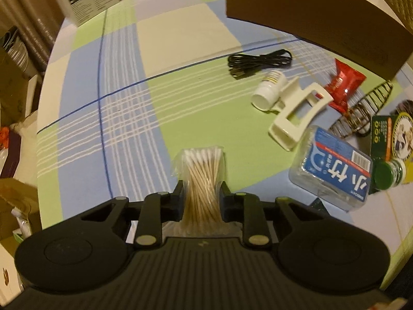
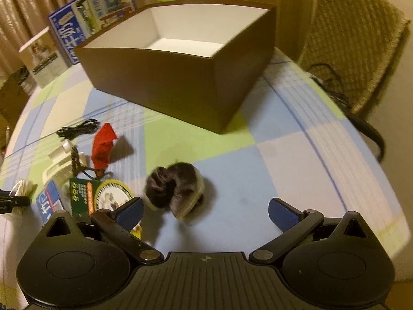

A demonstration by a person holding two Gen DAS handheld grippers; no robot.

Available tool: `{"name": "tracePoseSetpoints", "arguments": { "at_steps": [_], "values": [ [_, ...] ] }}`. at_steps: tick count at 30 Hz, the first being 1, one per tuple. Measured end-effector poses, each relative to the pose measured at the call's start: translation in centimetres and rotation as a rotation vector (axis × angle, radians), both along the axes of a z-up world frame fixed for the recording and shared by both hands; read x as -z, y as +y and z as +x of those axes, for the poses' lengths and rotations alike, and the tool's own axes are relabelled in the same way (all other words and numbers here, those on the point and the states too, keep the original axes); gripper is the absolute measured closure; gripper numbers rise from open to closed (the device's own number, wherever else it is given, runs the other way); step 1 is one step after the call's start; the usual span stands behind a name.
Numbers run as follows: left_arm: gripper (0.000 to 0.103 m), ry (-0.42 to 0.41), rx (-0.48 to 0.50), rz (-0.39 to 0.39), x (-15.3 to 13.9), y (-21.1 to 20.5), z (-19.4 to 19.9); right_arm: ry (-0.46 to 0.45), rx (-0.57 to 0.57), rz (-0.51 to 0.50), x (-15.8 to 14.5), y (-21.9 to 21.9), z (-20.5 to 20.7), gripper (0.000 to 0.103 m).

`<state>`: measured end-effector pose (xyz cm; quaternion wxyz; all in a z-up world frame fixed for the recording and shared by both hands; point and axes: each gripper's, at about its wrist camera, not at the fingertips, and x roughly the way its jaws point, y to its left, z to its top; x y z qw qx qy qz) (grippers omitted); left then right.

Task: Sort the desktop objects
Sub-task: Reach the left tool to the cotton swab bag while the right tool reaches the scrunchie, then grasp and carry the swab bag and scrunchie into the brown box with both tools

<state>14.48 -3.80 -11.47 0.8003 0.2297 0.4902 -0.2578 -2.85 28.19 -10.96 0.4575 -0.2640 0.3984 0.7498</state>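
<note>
My left gripper is shut on a clear bag of cotton swabs, held above the checked tablecloth. To its right lie a black cable, a small white bottle, a cream hair claw, a red packet, a clear box with a blue label and a green-capped jar. My right gripper is open above a dark fluffy scrunchie. The brown box with a white inside stands behind it.
A green card pack and a wire hair clip lie in the clutter. Printed boxes stand at the table's far edge. A woven chair is at the right. Cartons sit off the left edge.
</note>
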Motion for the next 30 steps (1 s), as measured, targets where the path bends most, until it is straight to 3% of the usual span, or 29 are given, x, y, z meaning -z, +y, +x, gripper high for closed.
{"name": "tracePoseSetpoints", "arguments": {
  "at_steps": [2,3,8,11,13,22,30],
  "values": [
    [0.082,-0.008,-0.007,-0.005,-0.4,0.1,0.1,0.010,-0.024,0.012,0.3,0.6,-0.5,0.016],
    [0.082,-0.010,-0.012,-0.010,-0.6,0.1,0.2,0.019,-0.036,0.016,0.5,1.0,-0.6,0.030],
    [0.082,-0.013,-0.028,-0.022,-1.2,-0.2,0.5,0.024,-0.078,0.013,1.7,2.5,-0.9,0.042],
    [0.082,-0.009,-0.029,-0.025,-1.4,-0.5,0.4,-0.008,-0.133,0.012,2.4,3.0,-1.3,0.061],
    [0.082,-0.005,-0.024,-0.026,-1.5,-0.7,0.1,0.005,-0.159,0.010,2.6,3.1,-1.3,0.087],
    [0.082,-0.031,0.032,-0.058,-3.5,-2.8,-1.4,0.014,-0.140,0.074,-0.6,3.6,-0.2,0.092],
    [0.082,-0.078,0.160,-0.116,-6.7,-7.4,-2.6,0.002,-0.100,0.076,-3.0,4.6,0.9,0.091]
  ]
}}
